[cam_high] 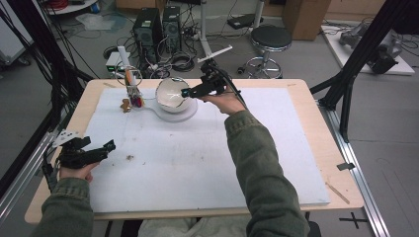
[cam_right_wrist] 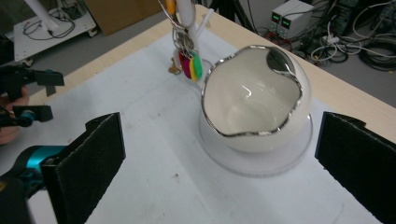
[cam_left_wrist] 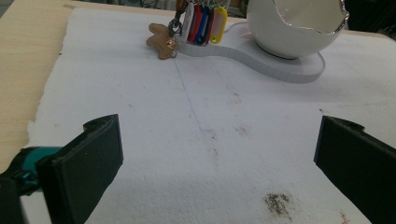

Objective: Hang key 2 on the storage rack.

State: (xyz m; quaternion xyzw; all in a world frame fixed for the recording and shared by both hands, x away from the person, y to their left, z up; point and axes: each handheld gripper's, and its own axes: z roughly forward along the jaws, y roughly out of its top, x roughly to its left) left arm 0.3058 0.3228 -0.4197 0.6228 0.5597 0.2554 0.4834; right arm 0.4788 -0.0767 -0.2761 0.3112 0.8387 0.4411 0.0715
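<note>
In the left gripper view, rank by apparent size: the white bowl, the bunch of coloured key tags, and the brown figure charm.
1. white bowl, largest though cut off at the top edge
2. coloured key tags, also cropped at the top
3. brown figure charm, smallest

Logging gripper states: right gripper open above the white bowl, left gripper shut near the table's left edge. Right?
Not quite. The left gripper is open: the left gripper view shows its jaws wide apart over bare mat. The right gripper is open by the bowl, as you said.
</note>
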